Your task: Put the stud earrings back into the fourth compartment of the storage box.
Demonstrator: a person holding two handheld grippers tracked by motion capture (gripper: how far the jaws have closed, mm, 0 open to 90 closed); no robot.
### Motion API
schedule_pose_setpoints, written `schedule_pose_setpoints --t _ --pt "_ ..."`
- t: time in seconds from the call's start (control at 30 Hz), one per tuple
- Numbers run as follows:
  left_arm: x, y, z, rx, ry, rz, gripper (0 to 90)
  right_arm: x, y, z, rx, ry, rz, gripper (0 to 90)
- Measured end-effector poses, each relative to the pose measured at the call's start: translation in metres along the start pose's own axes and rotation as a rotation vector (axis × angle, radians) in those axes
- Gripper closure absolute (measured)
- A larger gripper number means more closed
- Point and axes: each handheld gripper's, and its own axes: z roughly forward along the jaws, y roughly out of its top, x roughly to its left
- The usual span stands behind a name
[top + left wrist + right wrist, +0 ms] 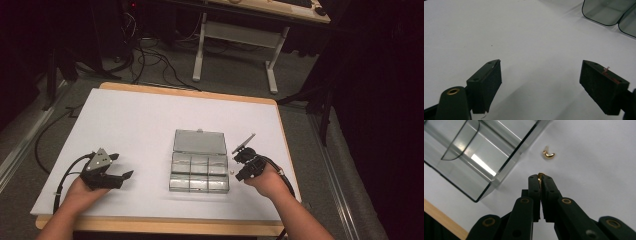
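Between the right hand-held gripper's (540, 178) closed jaws sits a gold piece (540, 175).

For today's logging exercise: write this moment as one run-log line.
left claw: open, hovering over table | right claw: shut on gold piece | second gold piece: on table beside clear box

You're working at a white-topped table (150, 120) with a pale wooden edge (165, 227) showing along its near and far sides. Around it lies grey carpeted floor (235, 75), crossed by loose black cables (150, 60). Beyond stands a second desk (272, 10) with a wooden top on white metal legs (199, 50). The room's edges sink into darkness, and the light falls mostly on your tabletop.
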Motion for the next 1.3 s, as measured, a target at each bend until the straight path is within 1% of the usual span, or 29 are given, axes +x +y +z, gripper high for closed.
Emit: schedule_pose_setpoints --t 0.07,0.1,0.17,0.27,0.33,0.37,0.57,0.63,0.67,0.73,0.77,0.8,0.87,0.9,0.93,0.97,1.03,1.17,1.2,1.23,1.27,1.3 --pt "0.0 0.0 0.0 0.0 0.0 0.0 18.5 0.002 0.001 -0.003 -0.007 0.006 -0.009 87.7" --pt "0.0 0.0 0.0 0.0 -0.001 -0.001 18.5 0.004 0.002 -0.006 -0.005 0.003 -0.012 87.7" --pt "0.0 0.0 0.0 0.0 -0.001 -0.001 18.5 0.005 0.002 -0.008 -0.009 0.002 -0.022 87.7" --pt "0.0 0.0 0.0 0.0 -0.001 0.0 18.5 0.007 0.004 -0.012 -0.012 0.004 -0.024 87.7" --pt "0.0 0.0 0.0 0.0 -0.001 0.001 18.5 0.01 0.004 -0.015 -0.01 0.005 -0.017 87.7" --pt "0.0 0.0 0.0 0.0 0.0 0.001 18.5 0.01 0.005 -0.016 -0.012 0.004 -0.034 87.7" --pt "0.0 0.0 0.0 0.001 0.0 0.001 18.6 0.016 0.009 -0.023 -0.016 0.008 -0.052 87.7" --pt "0.0 0.0 0.0 0.001 0.0 0.0 18.6 0.019 0.011 -0.025 -0.019 0.01 -0.059 87.7" --pt "0.0 0.0 0.0 0.001 0.001 0.001 18.6 0.022 0.011 -0.026 -0.017 0.012 -0.048 87.7" --pt "0.0 0.0 0.0 0.001 0.0 0.001 18.7 0.024 0.013 -0.027 -0.021 0.011 -0.07 87.7" --pt "0.0 0.0 0.0 0.001 0.0 0.0 18.7 0.028 0.014 -0.027 -0.018 0.016 -0.063 87.7" --pt "0.0 0.0 0.0 0.001 0.001 0.0 18.7 0.03 0.016 -0.027 -0.016 0.016 -0.079 87.7" --pt "0.0 0.0 0.0 0.001 0.001 0.001 18.7 0.033 0.018 -0.027 -0.017 0.019 -0.087 87.7" --pt "0.0 0.0 0.0 0.001 0.001 0.002 18.7 0.036 0.02 -0.028 -0.013 0.017 -0.081 87.7" --pt "0.0 0.0 0.0 0.001 0.0 0.002 18.7 0.04 0.021 -0.028 -0.007 0.022 -0.065 87.7" --pt "0.0 0.0 0.0 0.002 -0.001 0.001 18.7 0.04 0.023 -0.027 -0.017 0.023 -0.097 87.7" --pt "0.0 0.0 0.0 0.0 0.001 0.002 18.7 0.044 0.026 -0.027 -0.008 0.019 -0.112 87.7" --pt "0.0 0.0 0.0 0.0 0.001 0.001 18.7 0.052 0.033 -0.024 -0.007 0.024 -0.135 87.7" --pt "0.0 0.0 0.0 0.0 0.002 0.002 18.7 0.052 0.034 -0.023 -0.009 0.027 -0.151 87.7" --pt "0.0 0.0 0.0 0.0 0.002 0.002 18.7 0.054 0.036 -0.023 -0.008 0.028 -0.155 87.7" --pt "0.0 0.0 0.0 0.0 0.002 0.001 18.7 0.055 0.037 -0.021 -0.015 0.029 -0.174 87.7" --pt "0.0 0.0 0.0 0.002 -0.001 0.001 18.7 0.057 0.038 -0.02 -0.009 0.028 -0.171 87.7"
